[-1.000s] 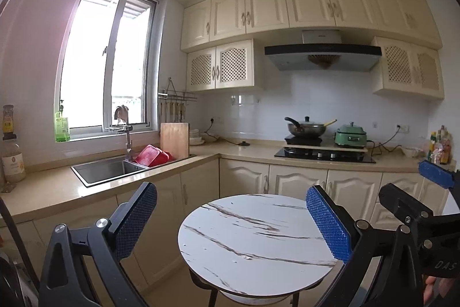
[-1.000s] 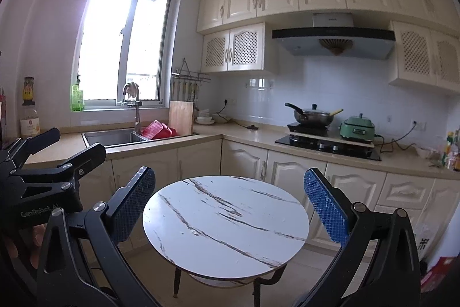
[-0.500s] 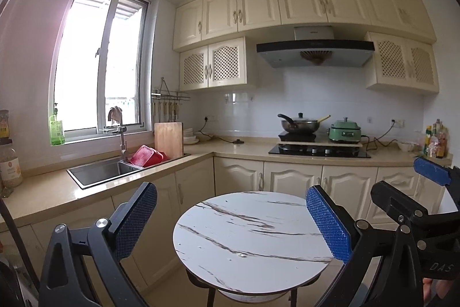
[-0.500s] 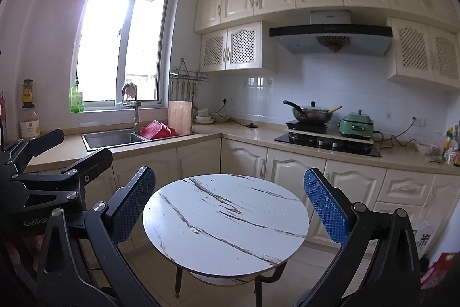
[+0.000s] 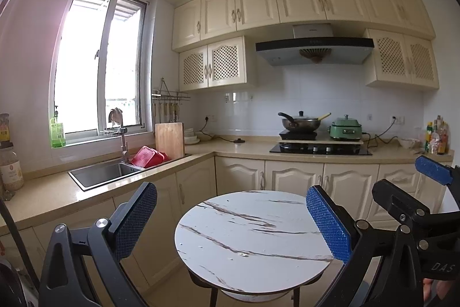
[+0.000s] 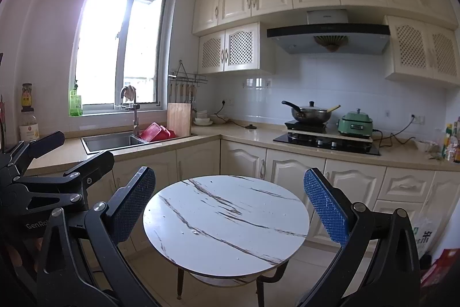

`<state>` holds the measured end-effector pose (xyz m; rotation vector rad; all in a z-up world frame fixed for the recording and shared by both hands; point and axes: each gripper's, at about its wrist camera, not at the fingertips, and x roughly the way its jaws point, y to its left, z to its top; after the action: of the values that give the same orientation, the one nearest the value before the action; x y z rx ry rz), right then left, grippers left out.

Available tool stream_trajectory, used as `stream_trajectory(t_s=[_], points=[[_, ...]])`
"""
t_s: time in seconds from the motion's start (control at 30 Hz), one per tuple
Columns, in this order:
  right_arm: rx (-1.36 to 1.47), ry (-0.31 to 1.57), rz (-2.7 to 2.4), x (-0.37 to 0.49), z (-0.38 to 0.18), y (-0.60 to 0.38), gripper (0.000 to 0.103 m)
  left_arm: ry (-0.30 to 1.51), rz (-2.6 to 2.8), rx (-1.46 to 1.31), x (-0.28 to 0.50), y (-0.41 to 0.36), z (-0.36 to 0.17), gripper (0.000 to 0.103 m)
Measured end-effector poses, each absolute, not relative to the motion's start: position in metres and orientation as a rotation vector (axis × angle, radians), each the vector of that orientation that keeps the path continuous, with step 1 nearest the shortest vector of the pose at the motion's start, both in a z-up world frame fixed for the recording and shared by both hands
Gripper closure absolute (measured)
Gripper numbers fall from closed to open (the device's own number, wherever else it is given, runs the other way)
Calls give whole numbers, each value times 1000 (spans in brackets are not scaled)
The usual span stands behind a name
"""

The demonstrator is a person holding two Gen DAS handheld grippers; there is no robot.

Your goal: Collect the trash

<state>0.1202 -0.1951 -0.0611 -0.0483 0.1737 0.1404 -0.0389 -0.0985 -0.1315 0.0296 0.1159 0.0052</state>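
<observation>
Currently both claws are held level and side by side, facing a small round marble table (image 5: 253, 238), presumably to survey it. Left gripper (image 5: 230, 220): jaws spread wide, nothing between the pads. Right gripper (image 6: 230, 206): likewise released, empty. Table top carries only a few tiny specks (image 5: 243, 254); too small to tell whether crumbs or marks. No clear trash and no bin in either view, so the scene fits a table awaiting collection or one already cleared. Far left: sink (image 5: 103, 173) with a red rack (image 5: 148, 156) and a cutting board (image 5: 169, 138) leaning upright beside it. Far right: pan (image 5: 300, 123) and green cooker (image 5: 346, 130) on the stove (image 5: 319, 148).
</observation>
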Motion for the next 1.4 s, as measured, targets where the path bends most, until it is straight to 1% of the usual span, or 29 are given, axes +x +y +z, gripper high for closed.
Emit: stream_trajectory(t_s=[1.4], points=[[-44,171,125,124,-59,-191,0,106,-8,40,-26,-66,-134,1]])
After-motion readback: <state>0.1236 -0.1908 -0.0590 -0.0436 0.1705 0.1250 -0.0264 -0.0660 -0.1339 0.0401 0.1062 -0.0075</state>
